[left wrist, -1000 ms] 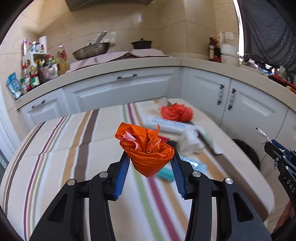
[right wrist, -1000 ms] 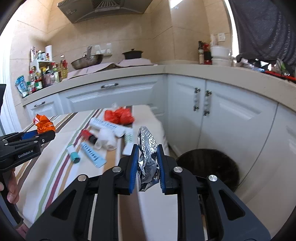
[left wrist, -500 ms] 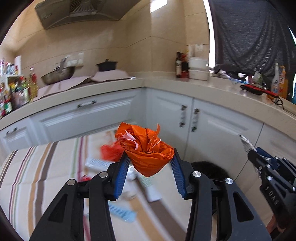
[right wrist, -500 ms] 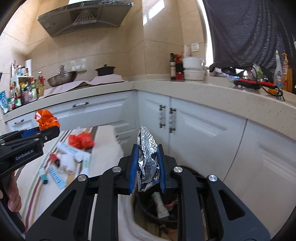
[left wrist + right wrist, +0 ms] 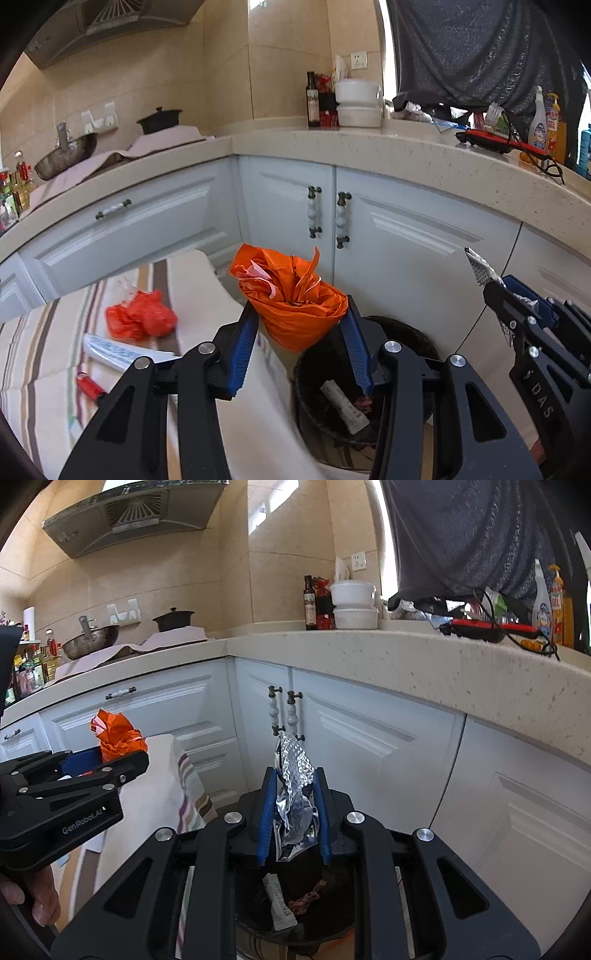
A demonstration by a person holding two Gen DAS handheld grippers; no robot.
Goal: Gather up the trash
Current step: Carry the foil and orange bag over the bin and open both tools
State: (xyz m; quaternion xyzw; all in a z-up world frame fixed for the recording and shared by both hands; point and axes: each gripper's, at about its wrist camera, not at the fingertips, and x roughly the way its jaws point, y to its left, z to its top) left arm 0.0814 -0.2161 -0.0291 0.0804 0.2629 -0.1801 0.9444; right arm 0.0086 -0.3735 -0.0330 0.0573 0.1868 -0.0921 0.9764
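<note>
Sideways, "GenRobot.AI" on left tongs (image 5: pixel 110 755)

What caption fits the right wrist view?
Right gripper holds crumpled foil above the black trash bin.

Our two black handheld grippers

Our left gripper (image 5: pixel 299 343) and right gripper (image 5: pixel 294 816) share blue ribbed pads, silver screws, white lettering; bare fingers (image 5: pixel 44 904) show.
</note>
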